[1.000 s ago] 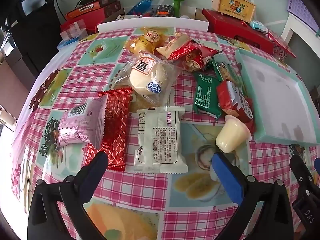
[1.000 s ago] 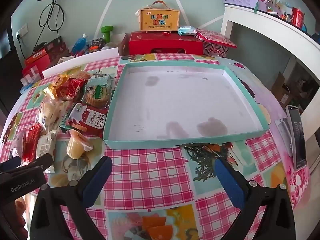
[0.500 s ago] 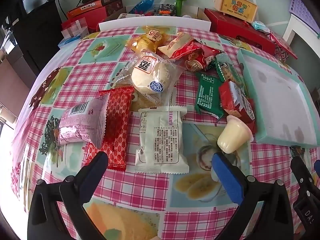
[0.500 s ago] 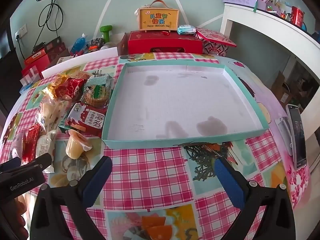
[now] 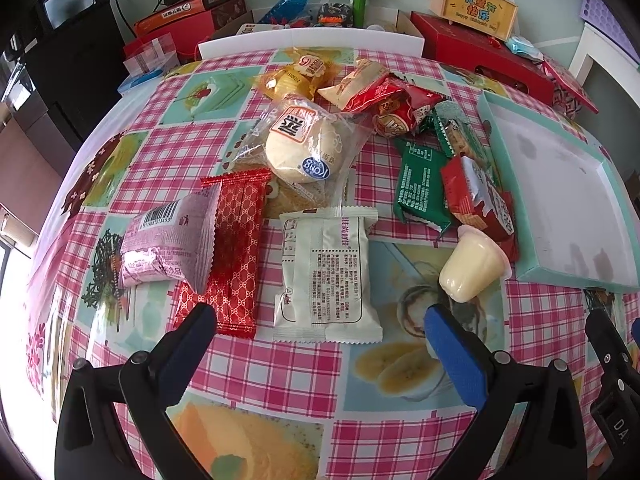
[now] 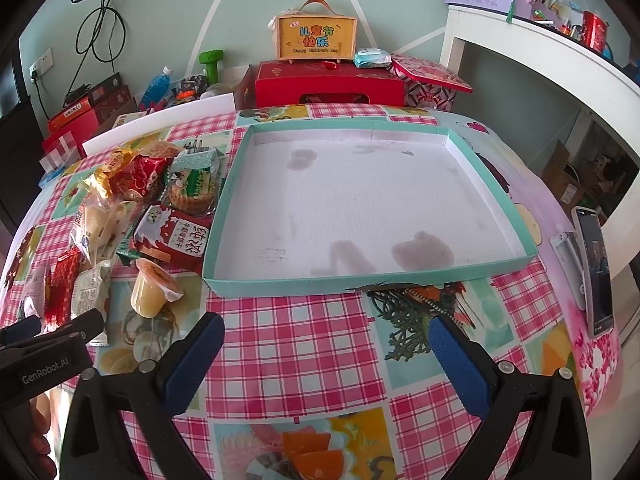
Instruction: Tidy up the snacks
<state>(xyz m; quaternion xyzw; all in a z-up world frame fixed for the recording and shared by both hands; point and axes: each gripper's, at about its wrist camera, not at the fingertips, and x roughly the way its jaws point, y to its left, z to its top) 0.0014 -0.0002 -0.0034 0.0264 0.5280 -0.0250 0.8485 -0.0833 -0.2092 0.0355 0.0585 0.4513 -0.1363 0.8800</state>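
Several snack packets lie in a pile on the checked tablecloth. Nearest my left gripper [image 5: 320,320], which is open and empty, lies a white packet [image 5: 325,276], just beyond its fingertips. A red packet [image 5: 230,248] and a pink packet [image 5: 168,244] lie to its left. A yellow jelly cup [image 5: 472,268] lies on its side to the right, also in the right wrist view [image 6: 152,288]. A shallow teal tray [image 6: 280,286] with a bare white floor sits ahead of my right gripper [image 6: 326,334], which is open and empty.
A clear-wrapped bun [image 5: 304,148], green packets [image 5: 420,188] and red packets [image 5: 476,200] lie farther back. Red gift boxes [image 6: 328,84] and an orange box [image 6: 316,36] stand behind the table. A phone [image 6: 598,268] rests at the right table edge.
The left wrist view has shifted a little so the snacks sit slightly lower and nearer. Both grippers stay open; no snack has moved.
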